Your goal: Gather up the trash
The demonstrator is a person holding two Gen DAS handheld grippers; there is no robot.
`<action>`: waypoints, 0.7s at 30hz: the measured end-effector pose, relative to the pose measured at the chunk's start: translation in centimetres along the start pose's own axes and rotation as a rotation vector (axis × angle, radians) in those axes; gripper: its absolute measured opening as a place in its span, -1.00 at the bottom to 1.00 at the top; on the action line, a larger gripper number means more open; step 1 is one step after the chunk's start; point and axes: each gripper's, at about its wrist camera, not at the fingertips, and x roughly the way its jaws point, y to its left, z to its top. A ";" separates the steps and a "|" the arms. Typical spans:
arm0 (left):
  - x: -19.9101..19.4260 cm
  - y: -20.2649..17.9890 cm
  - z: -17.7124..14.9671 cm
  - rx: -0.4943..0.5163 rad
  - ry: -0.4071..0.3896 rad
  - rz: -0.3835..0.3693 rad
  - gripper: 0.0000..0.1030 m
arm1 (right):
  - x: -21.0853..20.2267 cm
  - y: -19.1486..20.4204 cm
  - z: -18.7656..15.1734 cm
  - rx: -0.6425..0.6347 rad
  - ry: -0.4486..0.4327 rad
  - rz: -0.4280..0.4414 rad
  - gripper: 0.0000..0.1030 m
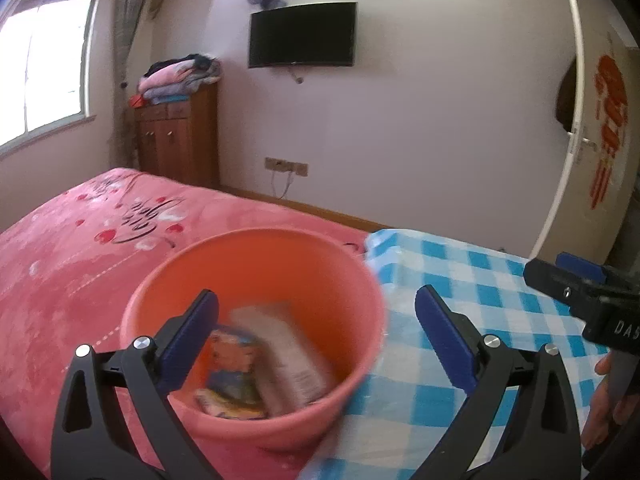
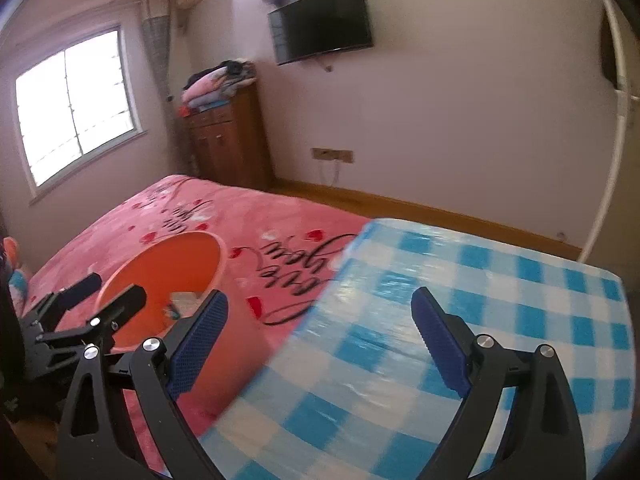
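An orange plastic bucket stands between the pink bed and the checked table. It holds a blurred white carton and colourful wrappers. My left gripper is open and empty, hovering over the bucket's mouth. My right gripper is open and empty above the edge of the blue-and-white checked tablecloth. The bucket also shows in the right wrist view, with the left gripper over it. The right gripper's body shows in the left wrist view.
A bed with a pink blanket lies to the left. A wooden cabinet with folded clothes stands by the window. A wall-mounted TV and a white door are on the far wall.
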 end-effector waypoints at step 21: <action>-3.1 -13.9 -1.7 0.151 -0.028 -0.194 0.92 | -11.3 -9.9 -5.6 0.106 -0.107 -0.285 0.81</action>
